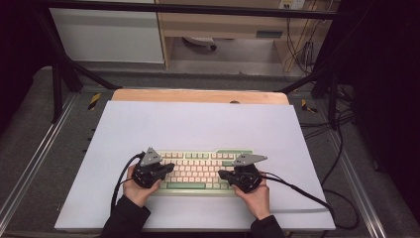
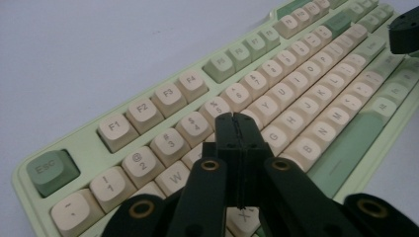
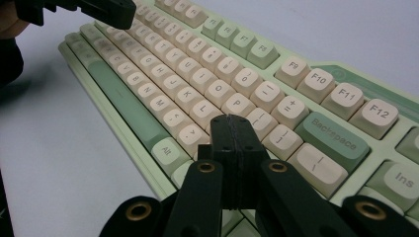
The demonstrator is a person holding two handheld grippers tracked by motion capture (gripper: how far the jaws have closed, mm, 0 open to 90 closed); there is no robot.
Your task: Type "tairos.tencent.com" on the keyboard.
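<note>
A pale green keyboard (image 1: pixel 198 171) with cream keys lies on the white sheet near the front of the table. My left gripper (image 1: pixel 170 167) hovers over its left end, jaws pressed together with nothing between them; in the left gripper view the tips (image 2: pixel 234 118) sit above the number and letter rows of the keyboard (image 2: pixel 148 113). My right gripper (image 1: pixel 221 174) hovers over the right end, also shut and empty. In the right gripper view its tips (image 3: pixel 232 121) hang above keys near the right of the letter block on the keyboard (image 3: pixel 276 103).
The white sheet (image 1: pixel 198 124) covers most of the wooden table (image 1: pixel 198 95). Black cables (image 1: pixel 297 191) trail from both grippers across the sheet. Metal frame bars (image 1: pixel 64 74) flank the table, and a desk (image 1: pixel 223 25) stands behind.
</note>
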